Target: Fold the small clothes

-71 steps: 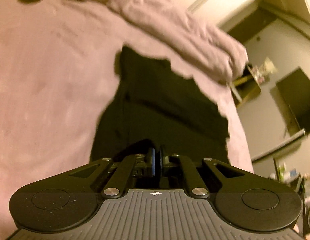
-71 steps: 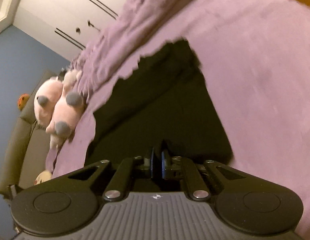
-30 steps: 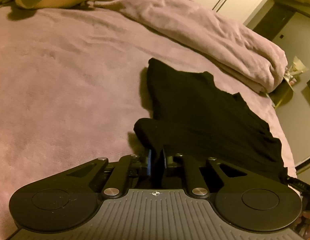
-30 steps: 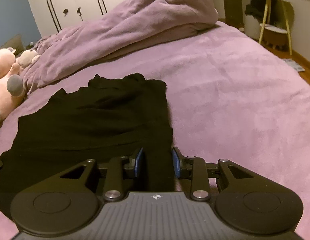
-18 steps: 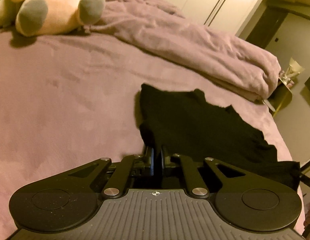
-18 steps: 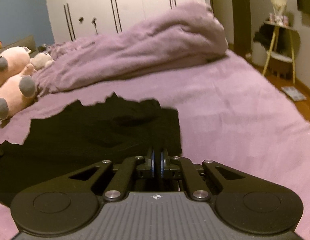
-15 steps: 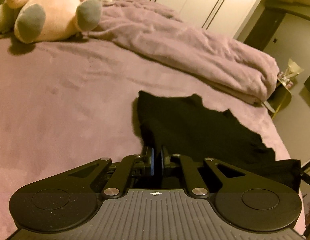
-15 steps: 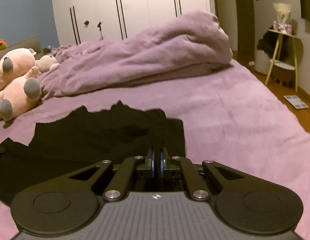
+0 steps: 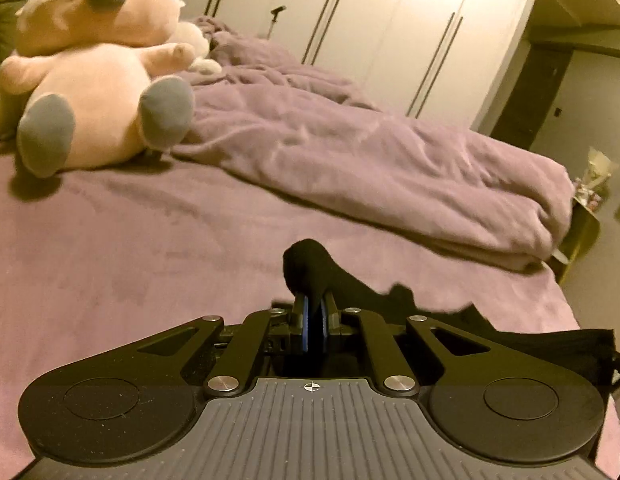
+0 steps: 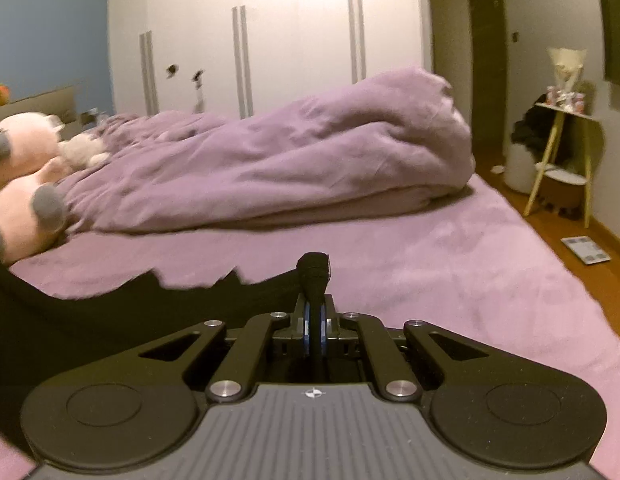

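Bed [image 9: 150, 248], purple cover: lying broad and bare ahead of both grippers; its right edge is dropping to a wood floor [image 10: 581, 248].
Rumpled duvet [image 9: 369, 160]: running across the far side, bounding the open area.
Black garment [image 10: 110, 312]: stretching crosswise between the two grippers, long axis left to right, its far edge trailing on the bed.
Pink plush toy [image 9: 94, 80]: sitting at far left, well apart from the garment.
Side stand [image 10: 565, 152]: standing beyond the bed's right edge.
Left gripper [image 9: 313, 316]: fingers clenching a bunched corner of the garment.
Right gripper [image 10: 314, 316]: fingers pinching the opposite corner.
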Demonstrator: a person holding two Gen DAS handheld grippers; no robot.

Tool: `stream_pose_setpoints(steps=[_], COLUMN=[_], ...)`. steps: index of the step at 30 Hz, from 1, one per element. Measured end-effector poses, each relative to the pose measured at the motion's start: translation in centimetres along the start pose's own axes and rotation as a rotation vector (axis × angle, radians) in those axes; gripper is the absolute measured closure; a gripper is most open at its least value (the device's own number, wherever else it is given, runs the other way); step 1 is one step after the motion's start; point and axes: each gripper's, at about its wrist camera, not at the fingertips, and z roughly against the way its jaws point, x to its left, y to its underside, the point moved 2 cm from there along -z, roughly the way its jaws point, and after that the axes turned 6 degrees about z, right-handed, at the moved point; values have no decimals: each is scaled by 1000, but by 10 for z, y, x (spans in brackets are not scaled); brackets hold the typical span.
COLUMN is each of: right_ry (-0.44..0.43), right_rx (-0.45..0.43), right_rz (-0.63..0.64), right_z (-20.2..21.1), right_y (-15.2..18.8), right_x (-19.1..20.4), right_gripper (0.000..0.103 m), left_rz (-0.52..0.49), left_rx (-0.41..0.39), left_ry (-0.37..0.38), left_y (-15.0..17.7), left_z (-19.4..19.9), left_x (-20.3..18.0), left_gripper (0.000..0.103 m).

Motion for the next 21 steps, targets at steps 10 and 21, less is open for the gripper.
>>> stream_pose_setpoints(steps=[10,21], right_ry=[153,85], right_rx=[17,-29], right_rz=[-58,-178], right_z=[-94,-77], right_y=[-19,32], right_x=[-8,23], right_gripper=[99,65], left_rz=[-108,-33], left_rx=[-42,-1], left_ry=[-167,5], left_y=[-13,61], left_z=[-91,-57], left_x=[-21,-37], left_gripper=[94,50])
